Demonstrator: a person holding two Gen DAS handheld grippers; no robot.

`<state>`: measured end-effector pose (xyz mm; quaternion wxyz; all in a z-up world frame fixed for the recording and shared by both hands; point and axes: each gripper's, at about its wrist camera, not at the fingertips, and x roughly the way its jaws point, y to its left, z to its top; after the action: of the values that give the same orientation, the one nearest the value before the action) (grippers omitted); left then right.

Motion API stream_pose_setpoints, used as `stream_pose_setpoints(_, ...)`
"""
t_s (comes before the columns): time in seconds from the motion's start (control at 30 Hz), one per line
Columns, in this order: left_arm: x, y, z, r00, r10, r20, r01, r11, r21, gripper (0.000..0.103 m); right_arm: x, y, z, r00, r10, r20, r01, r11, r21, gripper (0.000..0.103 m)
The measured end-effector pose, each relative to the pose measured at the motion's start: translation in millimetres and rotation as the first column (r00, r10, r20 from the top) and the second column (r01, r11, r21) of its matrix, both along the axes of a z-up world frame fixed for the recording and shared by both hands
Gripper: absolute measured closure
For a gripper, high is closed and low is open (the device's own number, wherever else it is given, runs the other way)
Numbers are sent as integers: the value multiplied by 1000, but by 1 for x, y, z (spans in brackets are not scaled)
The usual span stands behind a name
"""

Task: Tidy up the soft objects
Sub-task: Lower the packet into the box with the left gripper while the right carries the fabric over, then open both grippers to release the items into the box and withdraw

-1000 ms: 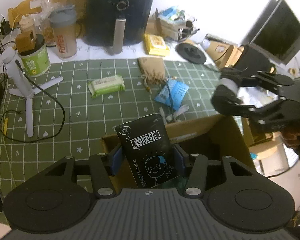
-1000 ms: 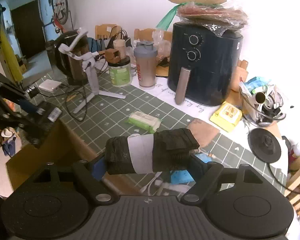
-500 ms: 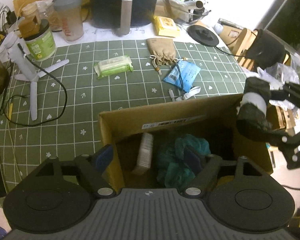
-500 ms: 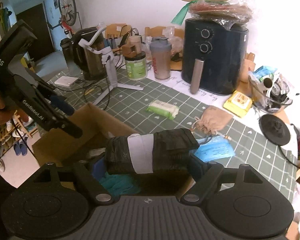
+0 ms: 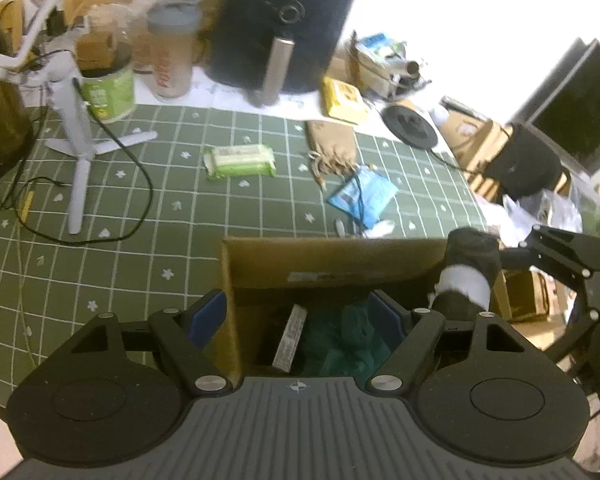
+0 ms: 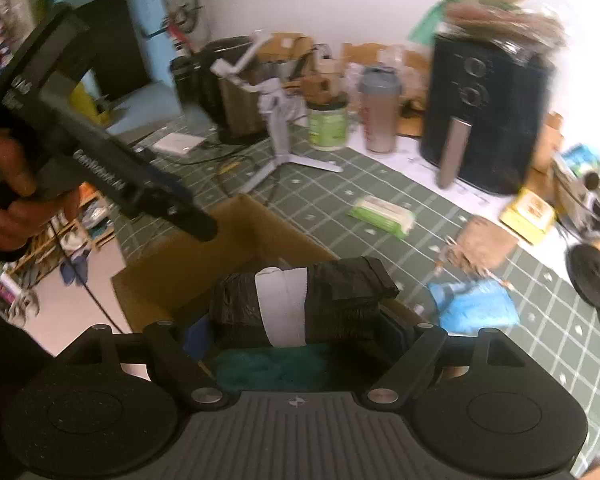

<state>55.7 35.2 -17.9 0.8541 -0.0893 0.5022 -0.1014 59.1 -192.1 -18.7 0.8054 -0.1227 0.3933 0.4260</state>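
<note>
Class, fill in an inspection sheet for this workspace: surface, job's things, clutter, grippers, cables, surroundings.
Surface: green grid tablecloth.
Job's things: cardboard box at the table edge, teal cloth and a flat packet inside; black roll with white band; green wipes pack, brown drawstring pouch and blue packet on the cloth.
Clutter: air fryer, shaker bottle, green tub, white tripod stand.
Grippers: left gripper open, empty; right gripper shut on the roll.
Cables: black cable looping by the tripod.
Surroundings: monitor.
</note>
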Motion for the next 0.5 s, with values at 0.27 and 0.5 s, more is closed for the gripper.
stream_pose_setpoints(0.27, -7, 24, 6, 995, 101, 22, -101, 995, -14, 26, 1, 41, 6, 987, 158, 5, -158, 987, 8, 20)
stream_pose_setpoints(0.5, -17, 32, 4, 990, 141, 11, -141, 990, -17, 26, 4, 73, -7, 984, 178, 15, -178, 984, 1, 5)
